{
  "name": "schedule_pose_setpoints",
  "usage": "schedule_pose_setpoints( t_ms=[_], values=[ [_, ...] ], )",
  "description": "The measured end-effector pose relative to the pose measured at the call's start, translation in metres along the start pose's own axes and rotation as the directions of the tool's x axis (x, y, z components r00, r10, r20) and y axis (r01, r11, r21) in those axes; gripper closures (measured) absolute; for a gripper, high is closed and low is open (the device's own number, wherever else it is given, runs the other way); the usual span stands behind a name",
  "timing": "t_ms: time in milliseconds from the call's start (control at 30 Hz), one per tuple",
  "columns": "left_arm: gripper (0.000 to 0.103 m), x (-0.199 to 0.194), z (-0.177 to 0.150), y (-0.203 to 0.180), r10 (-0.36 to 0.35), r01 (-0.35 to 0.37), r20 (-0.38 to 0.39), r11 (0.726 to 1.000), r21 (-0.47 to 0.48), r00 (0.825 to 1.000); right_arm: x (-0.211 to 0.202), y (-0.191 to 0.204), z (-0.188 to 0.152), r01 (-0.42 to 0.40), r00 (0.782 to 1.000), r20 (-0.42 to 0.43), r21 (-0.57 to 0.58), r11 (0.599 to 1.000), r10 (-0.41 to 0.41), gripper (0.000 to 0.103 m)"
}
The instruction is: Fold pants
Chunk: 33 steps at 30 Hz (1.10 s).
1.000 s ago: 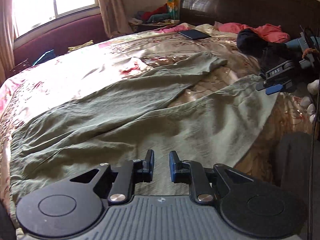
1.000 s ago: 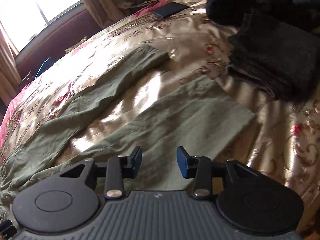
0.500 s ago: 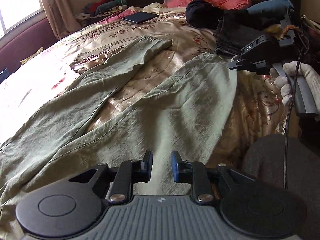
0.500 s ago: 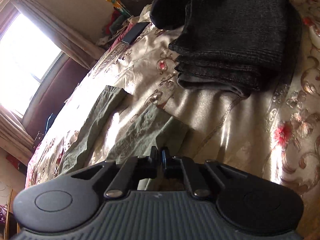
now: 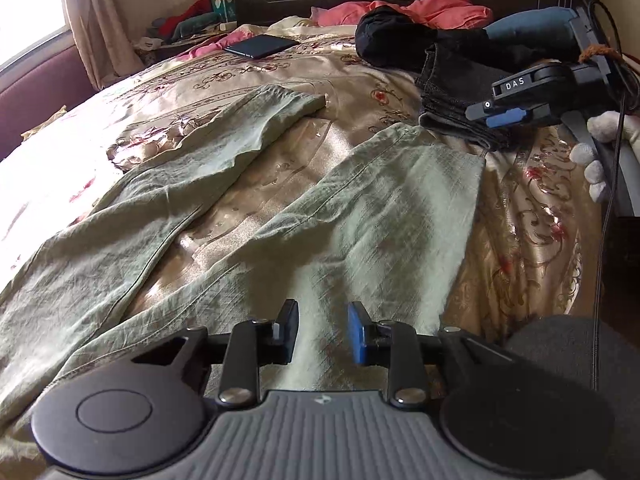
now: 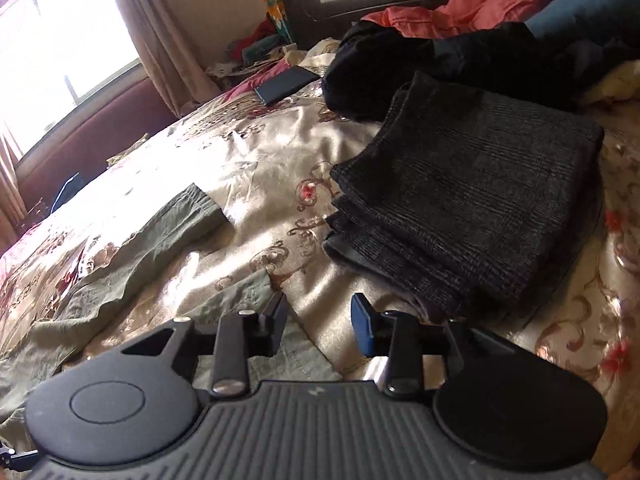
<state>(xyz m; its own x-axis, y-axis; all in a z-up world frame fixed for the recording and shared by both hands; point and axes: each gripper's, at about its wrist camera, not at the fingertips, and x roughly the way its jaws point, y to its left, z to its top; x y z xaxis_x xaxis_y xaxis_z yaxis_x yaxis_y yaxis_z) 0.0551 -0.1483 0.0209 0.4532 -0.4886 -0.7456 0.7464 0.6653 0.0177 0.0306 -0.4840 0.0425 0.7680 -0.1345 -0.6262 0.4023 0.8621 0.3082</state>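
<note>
Olive green pants (image 5: 248, 224) lie spread flat on the bed, their two legs splayed toward the headboard. My left gripper (image 5: 323, 332) is open and empty, just above the near leg. My right gripper (image 6: 318, 322) is open and empty over the hem corner of the near leg (image 6: 248, 292). The right gripper also shows in the left wrist view (image 5: 506, 114), past the near leg's hem, held by a white-gloved hand.
A folded dark grey garment (image 6: 464, 200) lies right of the hem. Black clothing (image 5: 396, 40), a pink garment (image 5: 436, 8) and a dark tablet (image 5: 260, 46) lie near the headboard. The floral bedspread (image 5: 528, 208) ends at the right.
The right gripper was shut half a second ago and now stands open near the hem. The left gripper moved along the near leg toward the hem and opened a little wider.
</note>
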Motion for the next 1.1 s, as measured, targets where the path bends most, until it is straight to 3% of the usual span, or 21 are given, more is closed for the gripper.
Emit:
schedule_pose_setpoints(
  t_ms=[67,300,400,533,667,800,900,1000,1100],
  values=[
    [0.062,0.004,0.001,0.001,-0.009,0.009,0.002,1.000,-0.013,1.000,0.024,0.011,0.006,-0.057,0.997,-0.056,-0.064,0.996,0.053,0.062],
    [0.062,0.014,0.006,0.001,-0.026,0.026,0.005,0.999,-0.025,1.000,0.073,0.028,0.008,-0.110,0.982,-0.168,-0.144,0.983,0.085,0.064],
    [0.062,0.019,0.006,0.001,-0.032,0.032,-0.004,0.999,-0.028,0.999,0.069,0.029,0.010,-0.114,0.983,-0.163,-0.171,0.979,0.086,0.089],
    [0.062,0.025,0.007,0.000,-0.033,0.033,-0.011,0.999,-0.026,0.999,0.068,0.026,0.014,-0.175,0.972,-0.187,-0.158,0.972,0.144,0.095],
    [0.062,0.025,0.007,-0.002,-0.031,0.030,-0.011,0.999,-0.024,0.999,0.065,0.026,0.015,-0.220,0.963,-0.193,-0.163,0.962,0.187,0.089],
    [0.062,0.027,0.007,-0.003,-0.022,0.022,-0.019,1.000,-0.015,1.000,0.080,0.029,0.014,-0.217,0.958,-0.231,-0.183,0.959,0.172,0.086],
    [0.062,0.025,0.009,-0.005,-0.014,0.014,-0.018,1.000,-0.006,1.000,0.080,0.028,0.015,-0.230,0.955,-0.227,-0.157,0.960,0.192,0.099],
    [0.062,0.021,0.010,-0.005,-0.009,0.009,-0.007,1.000,0.003,1.000,0.058,0.022,0.021,-0.263,0.952,-0.184,-0.086,0.961,0.244,0.100],
    [0.062,0.015,0.012,-0.004,-0.004,0.004,0.014,1.000,0.002,1.000,0.016,0.008,0.033,-0.326,0.942,-0.075,0.036,0.945,0.328,0.100]
  ],
)
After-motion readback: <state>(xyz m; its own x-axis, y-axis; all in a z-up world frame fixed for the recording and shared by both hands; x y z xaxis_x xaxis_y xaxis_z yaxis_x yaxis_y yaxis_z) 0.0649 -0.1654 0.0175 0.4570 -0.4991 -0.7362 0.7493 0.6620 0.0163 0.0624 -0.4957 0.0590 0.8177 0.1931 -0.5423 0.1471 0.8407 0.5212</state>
